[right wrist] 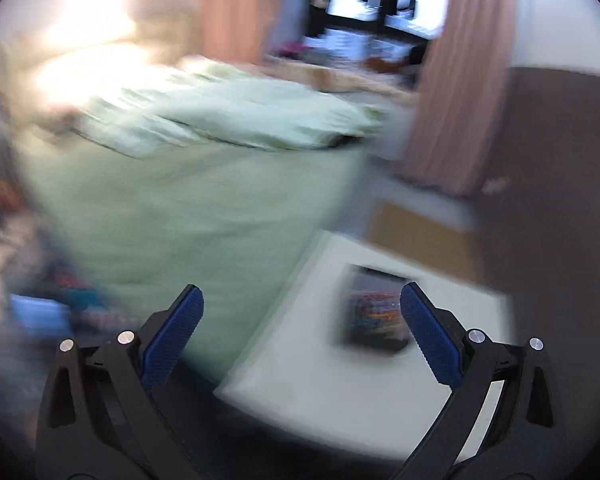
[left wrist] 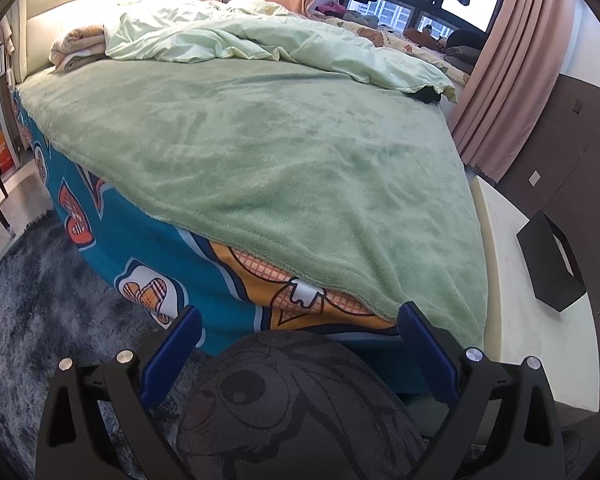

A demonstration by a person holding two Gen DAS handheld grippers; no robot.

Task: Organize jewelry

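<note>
The black box (left wrist: 550, 266), open at the top, sits on the white surface (left wrist: 512, 320) at about 3 o'clock in the left wrist view, beside the foot corner of the bed (left wrist: 260, 152). Its long axis runs from roughly 11 o'clock to 5 o'clock there, the open mouth facing up. In the right wrist view the same box (right wrist: 374, 310) lies at about 5 o'clock and shows a jumble of colours inside, but motion blur hides what the pieces are and how they lie.

The right gripper (right wrist: 302, 300) hangs above the white surface with its jaws spread wide and released, nothing between them; the box appears just inside the right blue pad, though I cannot tell whether anything touches. The left gripper (left wrist: 300, 320) also has its jaws wide apart and empty, held over a dark trouser leg with a cartoon print (left wrist: 284, 404) at 6 o'clock, pointing toward the bed.

A green fleece blanket (left wrist: 284, 184) covers the bed, with a pale rumpled duvet (left wrist: 240, 36) at 12 o'clock, a shaggy grey rug (left wrist: 40, 304) at 8 o'clock and pink curtains (left wrist: 504, 80) at 2 o'clock.
</note>
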